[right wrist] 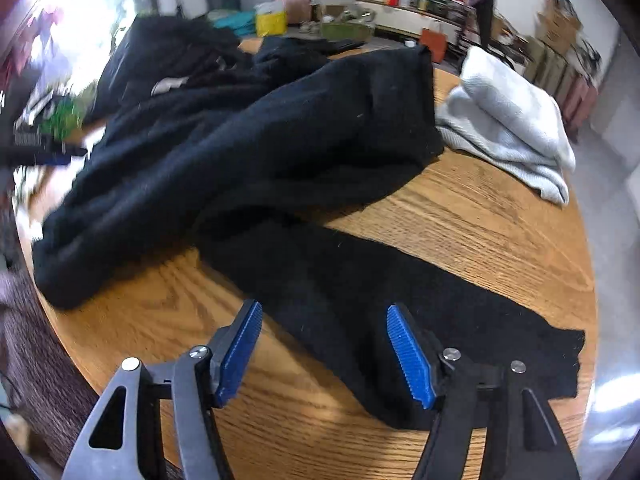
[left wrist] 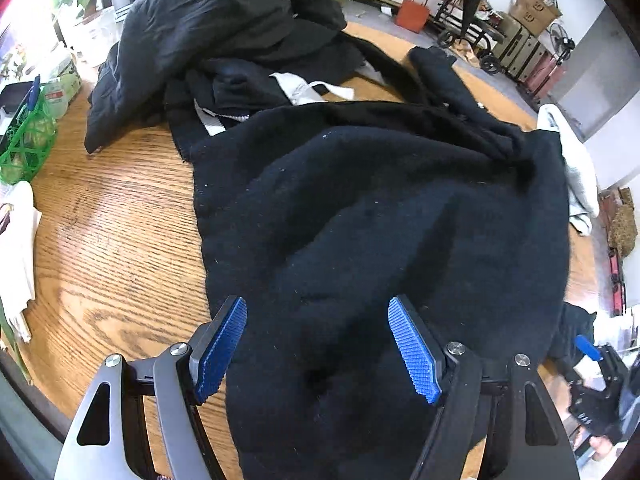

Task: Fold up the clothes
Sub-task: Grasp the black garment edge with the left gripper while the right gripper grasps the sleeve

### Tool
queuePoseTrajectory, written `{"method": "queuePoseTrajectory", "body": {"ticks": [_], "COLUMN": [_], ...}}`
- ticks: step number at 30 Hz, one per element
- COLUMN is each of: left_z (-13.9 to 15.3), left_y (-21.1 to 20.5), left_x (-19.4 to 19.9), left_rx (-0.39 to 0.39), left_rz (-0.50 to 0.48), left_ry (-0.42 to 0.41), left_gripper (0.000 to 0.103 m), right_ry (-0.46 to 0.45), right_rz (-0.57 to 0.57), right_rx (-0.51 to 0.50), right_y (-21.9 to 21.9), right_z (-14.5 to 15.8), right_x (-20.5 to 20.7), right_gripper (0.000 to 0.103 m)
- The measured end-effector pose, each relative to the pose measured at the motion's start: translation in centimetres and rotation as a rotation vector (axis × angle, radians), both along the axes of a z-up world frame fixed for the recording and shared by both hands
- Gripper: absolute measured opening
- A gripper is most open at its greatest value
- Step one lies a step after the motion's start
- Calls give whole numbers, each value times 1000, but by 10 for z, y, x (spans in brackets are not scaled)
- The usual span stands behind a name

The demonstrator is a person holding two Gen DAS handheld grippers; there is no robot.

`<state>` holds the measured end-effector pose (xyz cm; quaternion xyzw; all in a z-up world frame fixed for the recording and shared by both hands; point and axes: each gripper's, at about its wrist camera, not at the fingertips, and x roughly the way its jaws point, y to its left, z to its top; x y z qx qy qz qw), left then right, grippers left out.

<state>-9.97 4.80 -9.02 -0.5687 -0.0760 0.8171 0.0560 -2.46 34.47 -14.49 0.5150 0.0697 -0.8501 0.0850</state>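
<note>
A black fleecy garment [left wrist: 380,220] lies spread and rumpled on the wooden table [left wrist: 112,240]. My left gripper [left wrist: 318,308] is open just above its near part, jaws wide apart, holding nothing. In the right wrist view the same garment [right wrist: 248,148] is bunched at the middle, and one black sleeve [right wrist: 400,304] lies flat toward the table's right edge. My right gripper [right wrist: 324,320] is open over that sleeve, empty. The right gripper also shows at the far right of the left wrist view [left wrist: 592,364].
A heap of other dark clothes [left wrist: 224,32] with a white strap lies at the back of the table. A folded light grey garment [right wrist: 512,124] sits at the right rear. A green mesh bag [left wrist: 28,144] and white cloth lie at the left edge.
</note>
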Motion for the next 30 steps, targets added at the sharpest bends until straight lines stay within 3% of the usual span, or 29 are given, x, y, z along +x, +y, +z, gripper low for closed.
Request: {"method": "queuePoseTrajectory", "body": {"ticks": [3,6,8,11,12,13,14,16,20,23,26,29,30], "left_z": [0,-2,-3,-9,-12,-15,-20,-28,-21,-9,-5,-8,-10], "left_y": [-1,9,17,34,39,44,44,40,14,-7,-17,-15,-12], "left_x": [4,-1,-6,-21,-27,-34,-40,-51,-63,-71,-82,-89,-88], "left_rx": [4,-56,-94,-156,-187,-218,-217,-198,-92,-64,-65,-72,-68], "left_rz": [-4,-10,-19,-54,-64,-74,-65,-37,-16,-29,-95,-156,-181], "left_ry": [-2,15,28,43,42,41,21,-31,-9,27,-5,-42,-56], "left_gripper": [75,75,75,73,65,50,40,19,18,19,21,36,46], "right_ry": [-35,-40,-67,-67,-55,-39,-22,9,64,113,163,203,211], "right_rz": [64,55,13,-33,-49,-73,-101,-207,-396,-531,-663,-777,-813], "right_rx": [24,30,-17,-39,-55,-76,-97,-115,-118,-98,-78,-45,-30], "right_y": [-8,-6,1,10,15,20,27,48,92,135,178,213,223], "right_z": [-8,-12,-15,-19,-18,-17,-15,-14,-9,6,25,40,44], "right_x": [1,-5,-11,-13,-13,-12,-11,-10,-7,2,15,31,35], "right_gripper": [69,64,37,25,23,17,11,9,8,8,7,8,8]}}
